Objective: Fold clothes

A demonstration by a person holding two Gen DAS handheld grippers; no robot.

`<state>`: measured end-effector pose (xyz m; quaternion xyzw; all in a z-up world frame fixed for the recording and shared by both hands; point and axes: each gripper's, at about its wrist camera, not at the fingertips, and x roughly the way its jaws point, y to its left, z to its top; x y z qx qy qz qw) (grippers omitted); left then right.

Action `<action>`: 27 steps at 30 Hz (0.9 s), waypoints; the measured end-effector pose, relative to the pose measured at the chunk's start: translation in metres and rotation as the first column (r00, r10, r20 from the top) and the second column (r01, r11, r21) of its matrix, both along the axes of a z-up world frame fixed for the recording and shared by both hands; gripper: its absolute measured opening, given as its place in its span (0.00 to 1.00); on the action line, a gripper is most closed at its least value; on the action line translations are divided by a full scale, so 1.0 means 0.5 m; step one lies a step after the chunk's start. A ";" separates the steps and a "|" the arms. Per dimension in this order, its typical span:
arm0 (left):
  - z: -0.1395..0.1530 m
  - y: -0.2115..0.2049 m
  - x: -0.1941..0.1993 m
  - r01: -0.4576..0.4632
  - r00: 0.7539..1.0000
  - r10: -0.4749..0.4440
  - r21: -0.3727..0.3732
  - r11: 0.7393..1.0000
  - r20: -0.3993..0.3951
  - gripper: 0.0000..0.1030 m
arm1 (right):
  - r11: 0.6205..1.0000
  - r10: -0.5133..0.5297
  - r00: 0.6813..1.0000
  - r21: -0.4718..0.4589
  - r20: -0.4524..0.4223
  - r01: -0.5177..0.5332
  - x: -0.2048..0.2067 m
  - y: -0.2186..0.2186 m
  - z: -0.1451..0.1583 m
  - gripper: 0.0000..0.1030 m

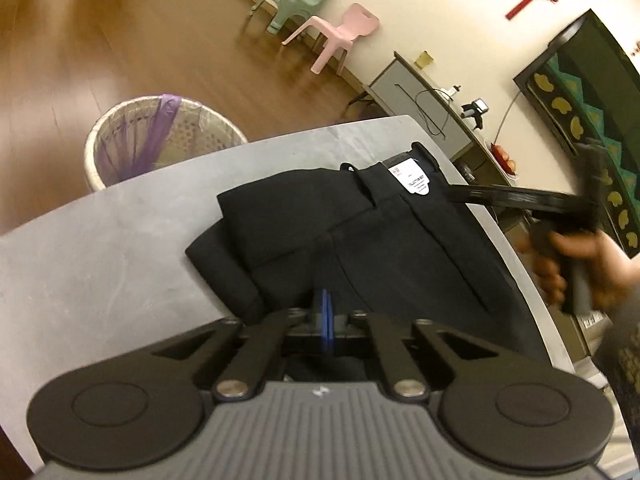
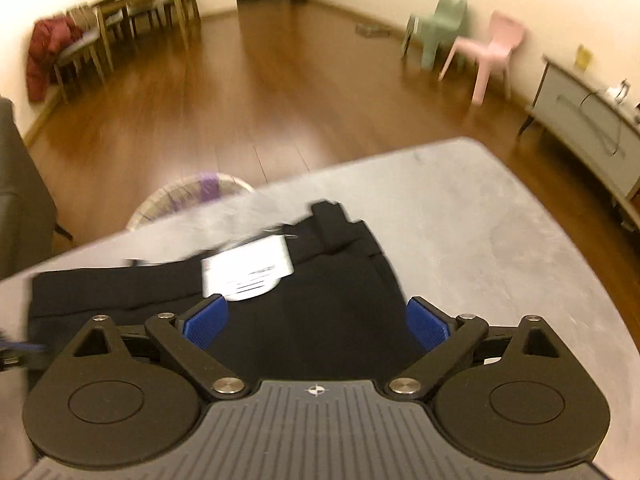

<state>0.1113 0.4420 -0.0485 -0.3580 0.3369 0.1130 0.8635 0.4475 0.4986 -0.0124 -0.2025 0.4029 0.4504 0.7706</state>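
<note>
Black trousers lie folded on the grey table, waistband at the far end with a white tag. My left gripper is shut, blue pads pressed together with nothing between them, just above the near edge of the trousers. My right gripper reaches in from the right toward the waistband, held by a hand. In the right wrist view the right gripper is open, blue pads wide apart above the trousers, close to the white tag.
A lined wastebasket stands on the wooden floor beyond the table's far left edge. Green chair and pink chair stand by the wall. A grey sideboard is at the right. The table's right part is bare.
</note>
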 end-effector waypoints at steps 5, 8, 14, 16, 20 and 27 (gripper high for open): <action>0.011 -0.023 0.001 0.024 1.000 -0.025 0.043 0.999 0.011 0.04 | 0.996 0.078 0.994 -0.039 0.072 -0.076 -0.013 0.013 -0.020 0.90; 0.010 -0.026 0.004 0.032 0.999 -0.033 0.057 0.998 0.020 0.04 | 0.990 0.137 0.971 -0.049 0.196 -0.130 -0.073 0.005 0.003 0.20; 0.013 -0.034 0.006 0.035 0.999 -0.037 0.084 0.996 0.019 0.04 | 0.962 0.273 0.847 -0.119 0.457 -0.245 -0.222 -0.018 0.038 0.06; 0.015 -0.038 0.007 0.033 0.999 -0.034 0.094 0.995 0.015 0.04 | 0.928 0.373 0.719 -0.222 0.587 -0.300 -0.343 -0.040 0.022 0.06; 0.019 -0.045 0.005 0.027 1.000 -0.028 0.107 0.994 0.004 0.04 | 0.854 0.518 0.522 -0.381 0.677 -0.354 -0.509 -0.078 -0.029 0.06; 0.025 -0.055 0.004 0.021 1.000 -0.020 0.126 0.992 -0.008 0.04 | 0.870 0.493 0.542 -0.374 0.681 -0.321 -0.508 -0.096 -0.025 0.06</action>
